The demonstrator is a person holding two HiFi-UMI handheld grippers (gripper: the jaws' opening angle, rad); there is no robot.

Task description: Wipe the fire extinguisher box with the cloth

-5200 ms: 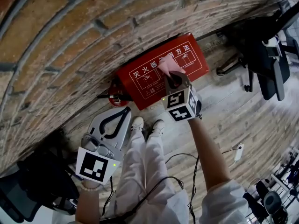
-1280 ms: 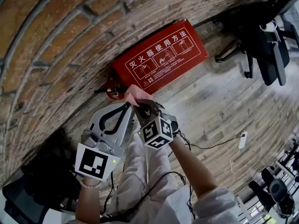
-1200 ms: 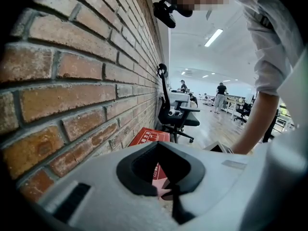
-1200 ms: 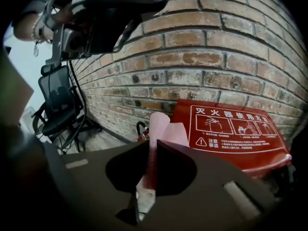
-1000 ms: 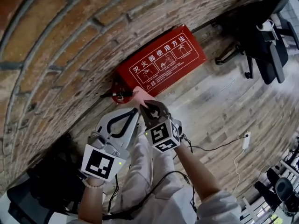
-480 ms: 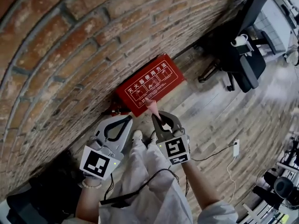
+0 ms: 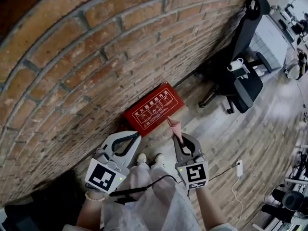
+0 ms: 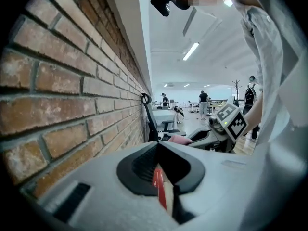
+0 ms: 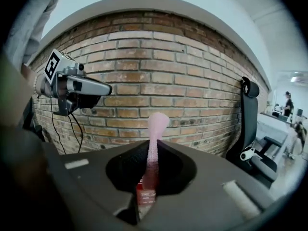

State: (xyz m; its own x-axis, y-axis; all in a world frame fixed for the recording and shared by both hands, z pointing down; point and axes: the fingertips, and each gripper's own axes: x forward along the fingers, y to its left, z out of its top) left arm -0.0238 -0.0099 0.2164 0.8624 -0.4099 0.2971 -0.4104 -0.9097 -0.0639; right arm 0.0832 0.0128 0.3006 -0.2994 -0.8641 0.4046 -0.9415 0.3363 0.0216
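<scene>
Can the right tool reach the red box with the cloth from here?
Probably yes, by lowering it: nothing lies between the right tool, shut on the cloth, and the red box.

- The fire extinguisher box (image 7: 153, 111) lies on the floor (image 7: 269, 129) against the brick wall (image 7: 96, 57), with an office chair (image 7: 240, 76) to its right.
- The left gripper (image 7: 136, 135) and the right gripper (image 7: 182, 137) are side by side before the box.
- The cloth (image 7: 174, 127) sits between the right gripper's jaws, its free end near the box.

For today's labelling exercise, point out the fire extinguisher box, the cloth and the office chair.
fire extinguisher box (image 7: 153, 112): head view, red lid.
cloth (image 9: 157, 121): right gripper view, flared top end.
office chair (image 7: 246, 88): head view, seat.
</scene>
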